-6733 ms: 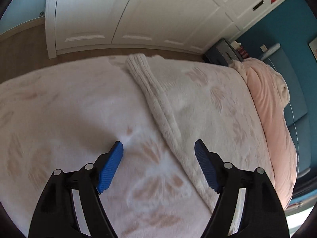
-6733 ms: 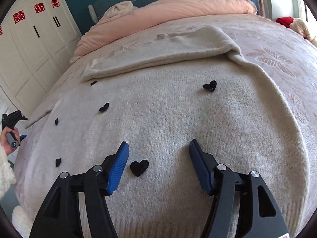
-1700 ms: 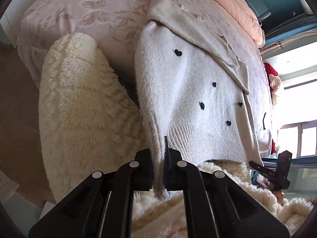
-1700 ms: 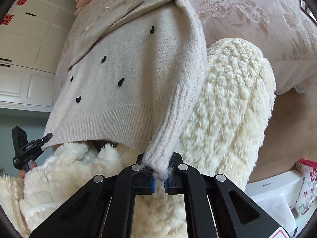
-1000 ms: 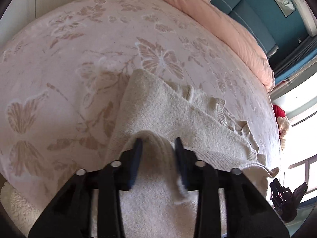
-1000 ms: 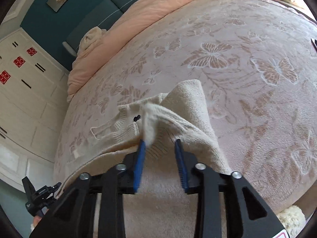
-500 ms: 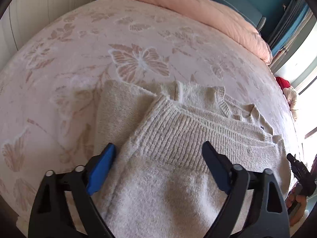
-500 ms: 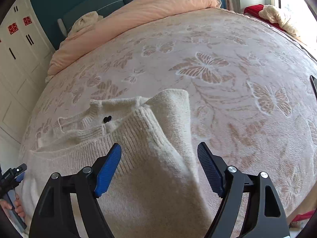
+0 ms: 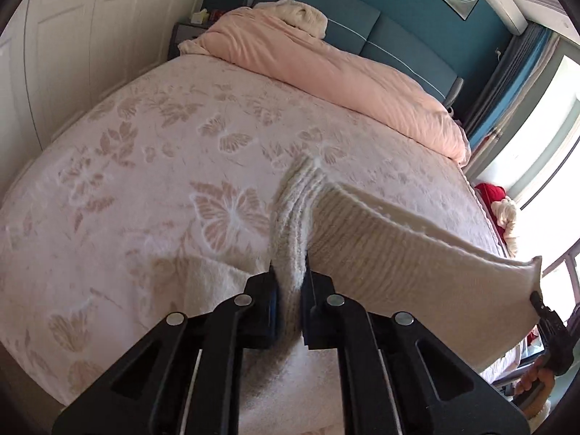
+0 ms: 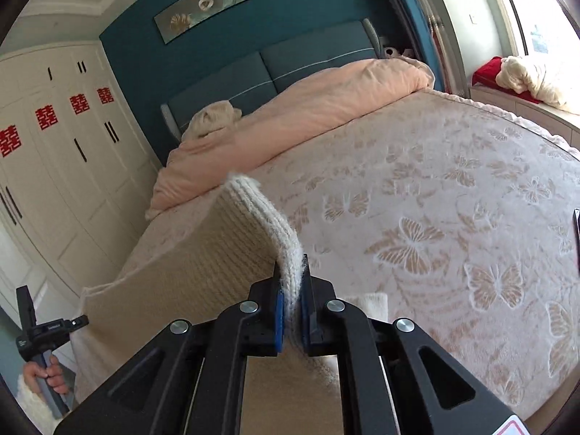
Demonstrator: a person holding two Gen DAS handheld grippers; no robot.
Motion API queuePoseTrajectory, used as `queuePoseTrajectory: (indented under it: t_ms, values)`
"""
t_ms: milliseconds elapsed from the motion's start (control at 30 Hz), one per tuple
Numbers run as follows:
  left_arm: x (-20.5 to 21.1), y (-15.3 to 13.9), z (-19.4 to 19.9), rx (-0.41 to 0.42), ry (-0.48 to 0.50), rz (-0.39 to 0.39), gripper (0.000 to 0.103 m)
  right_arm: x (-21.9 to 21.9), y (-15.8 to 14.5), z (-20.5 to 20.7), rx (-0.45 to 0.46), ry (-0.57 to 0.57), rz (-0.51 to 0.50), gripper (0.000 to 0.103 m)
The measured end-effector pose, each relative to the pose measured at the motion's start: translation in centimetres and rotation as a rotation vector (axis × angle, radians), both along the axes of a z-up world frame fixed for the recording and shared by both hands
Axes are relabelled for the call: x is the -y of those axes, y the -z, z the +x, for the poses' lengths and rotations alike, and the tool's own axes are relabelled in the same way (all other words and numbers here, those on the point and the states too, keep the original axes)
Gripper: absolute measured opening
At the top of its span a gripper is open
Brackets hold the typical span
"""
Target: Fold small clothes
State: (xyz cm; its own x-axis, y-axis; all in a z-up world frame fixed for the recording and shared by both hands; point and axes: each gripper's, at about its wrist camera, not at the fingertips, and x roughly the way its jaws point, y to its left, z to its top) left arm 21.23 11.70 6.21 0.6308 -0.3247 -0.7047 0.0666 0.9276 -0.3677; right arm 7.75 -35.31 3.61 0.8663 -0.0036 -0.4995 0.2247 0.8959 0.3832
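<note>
A cream knit sweater [image 9: 398, 253] is lifted off the bed, its ribbed edge stretched between both grippers. My left gripper [image 9: 290, 282] is shut on the left corner of that edge. My right gripper [image 10: 291, 304] is shut on the right corner [image 10: 286, 253]. The sweater also shows in the right wrist view [image 10: 203, 264], running left toward the other gripper [image 10: 40, 330]. The lower part of the sweater hangs below the jaws, mostly hidden.
The bed has a pink butterfly-patterned cover [image 9: 163, 166]. A peach duvet [image 9: 326, 76] is bunched at the teal headboard [image 10: 290, 61]. White wardrobes [image 10: 54, 166] stand on the left. A window ledge [image 10: 522, 83] with red and cream cloths is on the right.
Both grippers were open over the folded sweater half a second ago. Now both are shut on its ribbed edge and have lifted it above the bed.
</note>
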Motion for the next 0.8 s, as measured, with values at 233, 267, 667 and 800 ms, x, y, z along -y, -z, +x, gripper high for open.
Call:
queuePoseTrajectory:
  t_ms: [233,267,667,800]
  values:
    - [0.5,9.6,4.8,-0.253,-0.048,0.069,0.008,3.5,10.9,5.5,-0.276,0.076,0.135,0.006]
    - [0.4,9.5,4.6,-0.236,-0.049,0.07,0.008,3.2,10.3,5.3,-0.248,0.074,0.128,0.006]
    - [1.3,12.6,5.2,-0.232,-0.054,0.156,0.032,3.4,13.7,6.0,-0.327,0.131,0.149,0.023]
    - [1.7,8.0,-0.5,-0.097,-0.065,0.224,0.044,-1.5,9.8,0.6,-0.223,0.05,0.074,0.028]
